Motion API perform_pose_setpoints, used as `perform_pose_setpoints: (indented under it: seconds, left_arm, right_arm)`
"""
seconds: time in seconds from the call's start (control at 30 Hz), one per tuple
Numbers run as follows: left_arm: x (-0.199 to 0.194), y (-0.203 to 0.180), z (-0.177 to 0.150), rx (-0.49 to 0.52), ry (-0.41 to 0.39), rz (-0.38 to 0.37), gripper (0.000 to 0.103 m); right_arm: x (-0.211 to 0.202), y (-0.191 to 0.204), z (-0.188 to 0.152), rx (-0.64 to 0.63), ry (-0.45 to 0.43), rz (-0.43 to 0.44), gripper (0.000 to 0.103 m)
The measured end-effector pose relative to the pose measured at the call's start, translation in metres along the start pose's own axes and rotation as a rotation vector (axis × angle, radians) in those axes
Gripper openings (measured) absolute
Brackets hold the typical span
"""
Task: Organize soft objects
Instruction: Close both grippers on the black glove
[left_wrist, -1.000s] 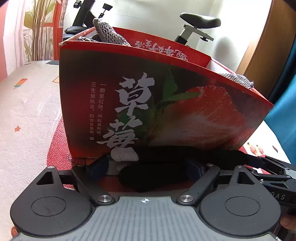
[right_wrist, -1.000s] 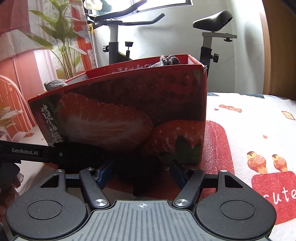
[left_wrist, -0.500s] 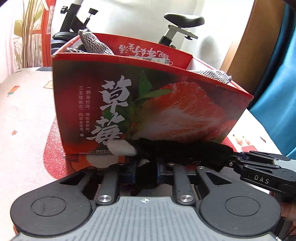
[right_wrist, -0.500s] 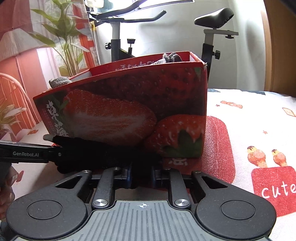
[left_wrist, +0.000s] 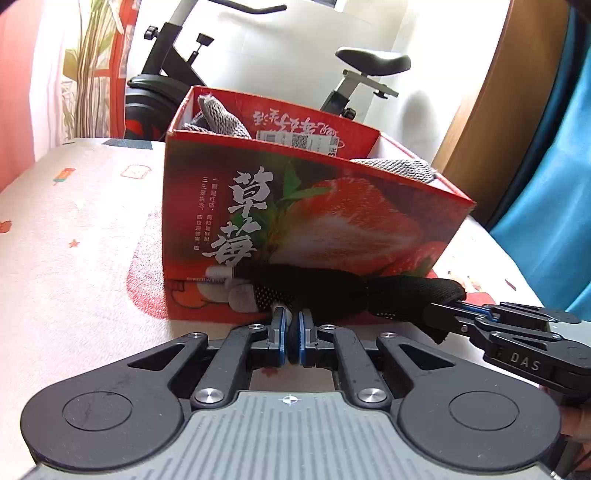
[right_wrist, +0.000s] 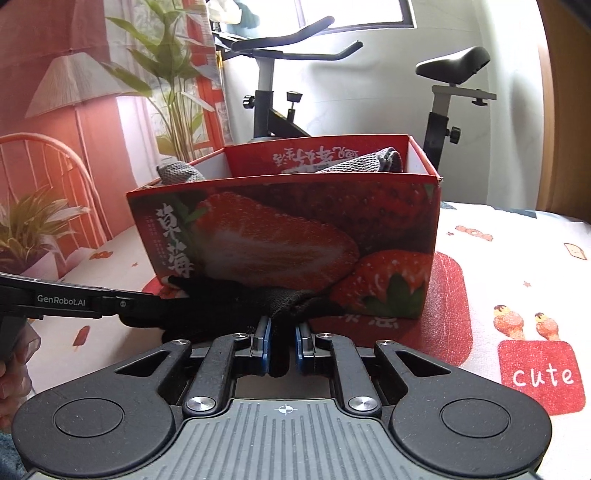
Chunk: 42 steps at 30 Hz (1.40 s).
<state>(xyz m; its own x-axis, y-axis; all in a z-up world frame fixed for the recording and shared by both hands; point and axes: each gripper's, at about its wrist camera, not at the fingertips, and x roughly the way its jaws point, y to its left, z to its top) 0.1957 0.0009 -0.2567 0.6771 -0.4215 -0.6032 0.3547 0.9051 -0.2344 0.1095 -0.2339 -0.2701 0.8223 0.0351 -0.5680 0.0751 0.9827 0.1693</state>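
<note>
A black glove (left_wrist: 314, 291) with grey fingertips hangs stretched sideways in front of a red strawberry box (left_wrist: 332, 221). My left gripper (left_wrist: 291, 326) is shut on its finger end. My right gripper (left_wrist: 448, 314) comes in from the right and pinches the cuff end. In the right wrist view, my right gripper (right_wrist: 282, 334) is shut on the black glove (right_wrist: 236, 299), and my left gripper (right_wrist: 147, 306) reaches in from the left. Grey knitted gloves (left_wrist: 221, 114) (right_wrist: 362, 162) lie inside the box (right_wrist: 280, 229), one at each end.
The box stands on a bedspread (left_wrist: 74, 240) printed with red patches and cartoons. An exercise bike (right_wrist: 266, 92) stands behind it, with a plant (right_wrist: 166, 74) at the left. A blue curtain (left_wrist: 546, 184) and wooden panel (left_wrist: 498, 110) are at the right.
Both grippers went from open to shut on the black glove. They drew back and up from the box, lifting the glove off the bedspread.
</note>
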Motion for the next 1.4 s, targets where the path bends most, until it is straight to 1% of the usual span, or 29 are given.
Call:
perform_pose_setpoints:
  seconds: [0.17, 0.27, 0.3, 0.37, 0.4, 0.43, 0.53, 0.57, 0.73, 0.87, 0.93, 1.1, 1.23, 1.4]
  left_arm:
    - [-0.016, -0.001, -0.01, -0.011, -0.002, 0.006, 0.007]
    - [-0.016, 0.005, -0.012, -0.037, 0.019, 0.011, 0.008]
    - [-0.015, 0.007, -0.012, -0.043, 0.022, 0.016, 0.01]
    - [-0.01, 0.012, -0.012, -0.059, 0.033, 0.013, 0.026]
    - [-0.008, 0.013, -0.012, -0.067, 0.032, 0.01, 0.047]
    - [-0.006, 0.014, -0.011, -0.074, 0.027, 0.003, 0.058]
    - [0.002, 0.014, -0.007, -0.062, 0.014, -0.019, 0.06]
    - [0.007, 0.012, -0.005, -0.043, 0.019, -0.012, 0.061]
    - [0.033, 0.005, 0.0, 0.06, 0.046, -0.031, 0.066]
    - [0.048, 0.003, 0.002, 0.124, 0.046, -0.038, 0.072]
    - [0.054, 0.005, 0.004, 0.115, 0.048, -0.038, 0.073]
    - [0.065, 0.016, 0.007, 0.033, 0.066, -0.062, 0.078]
    - [0.071, 0.012, 0.008, 0.036, 0.064, -0.08, 0.078]
    - [0.077, 0.006, 0.006, 0.016, 0.05, -0.113, 0.077]
  right_arm:
    - [-0.012, 0.009, -0.003, -0.006, 0.004, 0.0, 0.011]
    - [-0.016, 0.009, -0.005, 0.002, 0.017, -0.009, 0.011]
    - [-0.016, 0.008, -0.007, 0.01, 0.023, -0.012, 0.011]
    - [-0.015, 0.003, -0.009, 0.029, 0.038, -0.02, 0.011]
    - [-0.013, 0.0, -0.011, 0.038, 0.045, -0.024, 0.011]
    - [-0.012, -0.002, -0.012, 0.043, 0.05, -0.027, 0.011]
    - [-0.007, -0.006, -0.014, 0.044, 0.057, -0.038, 0.011]
    - [-0.005, -0.007, -0.014, 0.044, 0.06, -0.041, 0.011]
    - [0.004, -0.022, -0.016, 0.071, 0.076, -0.053, 0.011]
    - [0.009, -0.031, -0.016, 0.08, 0.084, -0.052, 0.011]
    - [0.012, -0.034, -0.015, 0.081, 0.085, -0.054, 0.011]
    - [0.017, -0.038, -0.016, 0.09, 0.094, -0.056, 0.011]
    - [0.02, -0.041, -0.017, 0.096, 0.099, -0.057, 0.011]
    - [0.024, -0.043, -0.019, 0.096, 0.109, -0.062, 0.011]
